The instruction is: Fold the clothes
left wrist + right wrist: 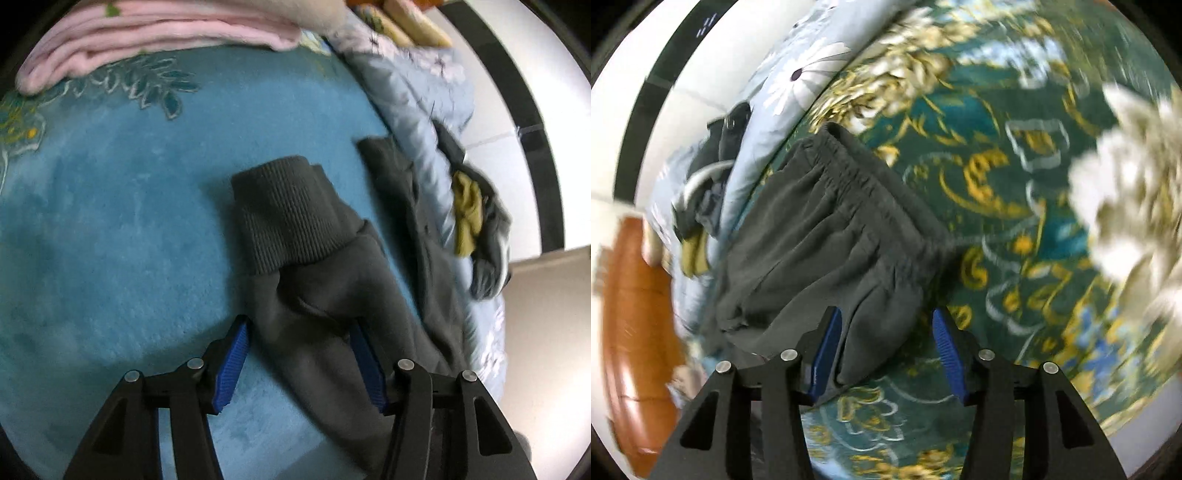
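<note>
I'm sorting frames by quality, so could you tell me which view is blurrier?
Right wrist view: heavy motion smear across the patterned blanket, worst at the rim. Left wrist view: sharper, with the ribbed cuff readable and only mild blur at the edges.

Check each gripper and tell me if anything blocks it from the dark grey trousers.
Nothing visible does. The left gripper stands open over the trousers' cuffed leg on the blue blanket. The right gripper stands open at the waistband end.
</note>
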`<state>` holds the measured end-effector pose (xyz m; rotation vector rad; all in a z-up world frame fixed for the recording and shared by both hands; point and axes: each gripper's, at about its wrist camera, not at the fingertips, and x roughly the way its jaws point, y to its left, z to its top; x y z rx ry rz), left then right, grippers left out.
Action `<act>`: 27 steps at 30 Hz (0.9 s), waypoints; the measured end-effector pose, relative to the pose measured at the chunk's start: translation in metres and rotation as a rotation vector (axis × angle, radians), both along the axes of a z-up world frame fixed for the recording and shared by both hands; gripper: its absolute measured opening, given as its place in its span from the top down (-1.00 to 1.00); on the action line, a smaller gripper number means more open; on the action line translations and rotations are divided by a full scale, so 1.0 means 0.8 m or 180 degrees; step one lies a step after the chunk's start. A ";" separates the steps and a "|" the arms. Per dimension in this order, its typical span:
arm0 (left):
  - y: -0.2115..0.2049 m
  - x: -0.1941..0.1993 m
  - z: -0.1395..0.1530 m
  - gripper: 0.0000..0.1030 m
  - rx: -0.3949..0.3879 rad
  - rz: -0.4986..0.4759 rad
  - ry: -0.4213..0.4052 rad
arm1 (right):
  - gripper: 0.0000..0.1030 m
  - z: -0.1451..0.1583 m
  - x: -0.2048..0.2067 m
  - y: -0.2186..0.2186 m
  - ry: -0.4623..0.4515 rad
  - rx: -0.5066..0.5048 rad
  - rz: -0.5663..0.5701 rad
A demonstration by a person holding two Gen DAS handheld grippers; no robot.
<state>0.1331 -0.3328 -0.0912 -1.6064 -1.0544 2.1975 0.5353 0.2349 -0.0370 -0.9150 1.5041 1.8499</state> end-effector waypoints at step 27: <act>-0.008 -0.008 -0.021 0.58 0.0278 0.0251 -0.0395 | 0.06 -0.043 -0.006 -0.048 0.0653 -0.0533 -0.0104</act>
